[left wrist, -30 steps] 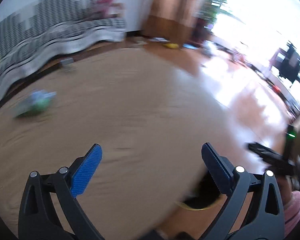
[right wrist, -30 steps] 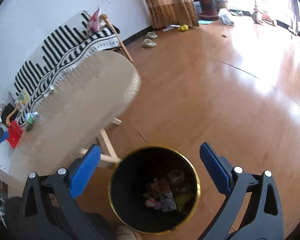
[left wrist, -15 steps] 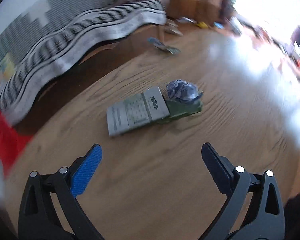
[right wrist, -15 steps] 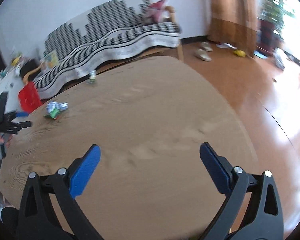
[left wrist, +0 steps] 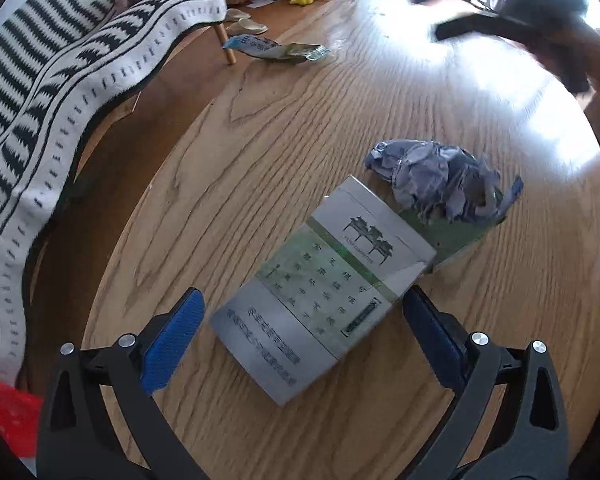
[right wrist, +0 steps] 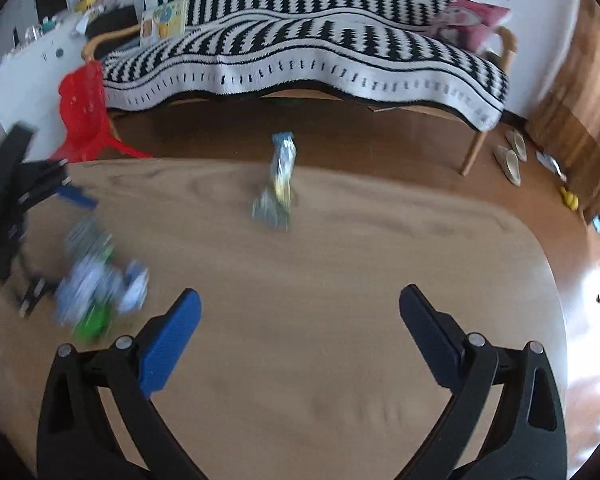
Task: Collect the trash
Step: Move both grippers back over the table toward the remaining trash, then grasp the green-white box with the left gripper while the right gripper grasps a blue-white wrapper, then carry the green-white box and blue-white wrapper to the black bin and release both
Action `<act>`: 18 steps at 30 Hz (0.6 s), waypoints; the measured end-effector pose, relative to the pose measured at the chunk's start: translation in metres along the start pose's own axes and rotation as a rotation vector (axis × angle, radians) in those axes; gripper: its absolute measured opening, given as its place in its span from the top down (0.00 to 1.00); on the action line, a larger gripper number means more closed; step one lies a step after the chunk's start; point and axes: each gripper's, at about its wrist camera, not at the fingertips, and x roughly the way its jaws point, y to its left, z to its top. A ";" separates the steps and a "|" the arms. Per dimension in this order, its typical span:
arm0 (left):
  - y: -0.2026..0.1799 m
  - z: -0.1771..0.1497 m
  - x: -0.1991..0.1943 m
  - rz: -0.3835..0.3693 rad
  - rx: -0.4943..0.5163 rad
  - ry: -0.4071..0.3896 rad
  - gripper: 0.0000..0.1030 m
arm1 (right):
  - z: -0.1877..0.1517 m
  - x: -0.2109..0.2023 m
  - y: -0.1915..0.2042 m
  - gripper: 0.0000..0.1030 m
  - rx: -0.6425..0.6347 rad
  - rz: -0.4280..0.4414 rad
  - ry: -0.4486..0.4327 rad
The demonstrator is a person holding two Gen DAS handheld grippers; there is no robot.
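A flattened grey-and-green carton (left wrist: 324, 300) lies on the wooden table (left wrist: 260, 128) with a crumpled blue-grey wrapper (left wrist: 440, 180) on its far end. My left gripper (left wrist: 300, 332) is open, its jaws either side of the carton's near end, not closed on it. A blue-and-yellow snack wrapper (left wrist: 276, 48) lies at the table's far edge. In the right wrist view my right gripper (right wrist: 298, 332) is open and empty above the table, the snack wrapper (right wrist: 278, 184) ahead, the blurred carton and wrapper (right wrist: 96, 280) to the left.
A sofa with a black-and-white striped cover (right wrist: 300, 52) stands beyond the table. A red plastic chair (right wrist: 84, 116) stands at the left. Slippers (right wrist: 512, 156) lie on the floor. The table edge (right wrist: 540, 248) curves at the right. The right gripper shows blurred in the left wrist view (left wrist: 512, 4).
The left gripper has moved in close over the carton, which now lies between its jaws. The right gripper has swung left across the table, bringing the snack wrapper to the view's centre.
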 end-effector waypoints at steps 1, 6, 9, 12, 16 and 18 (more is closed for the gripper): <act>0.000 0.001 0.001 -0.005 0.009 -0.007 0.06 | 0.015 0.016 0.004 0.07 -0.013 0.000 0.004; 0.001 0.002 0.005 -0.067 -0.011 -0.056 0.11 | 0.061 0.085 0.014 0.22 -0.004 -0.018 0.058; 0.000 0.000 0.003 -0.054 -0.050 -0.099 0.24 | 0.063 0.097 0.009 0.53 0.020 -0.013 0.033; -0.006 -0.003 0.000 -0.026 -0.073 -0.108 0.31 | 0.049 0.088 0.011 0.82 -0.018 -0.016 0.029; -0.018 -0.003 -0.006 0.052 -0.099 -0.097 0.45 | 0.014 0.058 0.002 0.85 0.011 -0.009 0.031; -0.027 -0.005 -0.011 0.075 -0.105 -0.080 0.45 | -0.001 0.037 0.000 0.86 0.035 0.008 0.022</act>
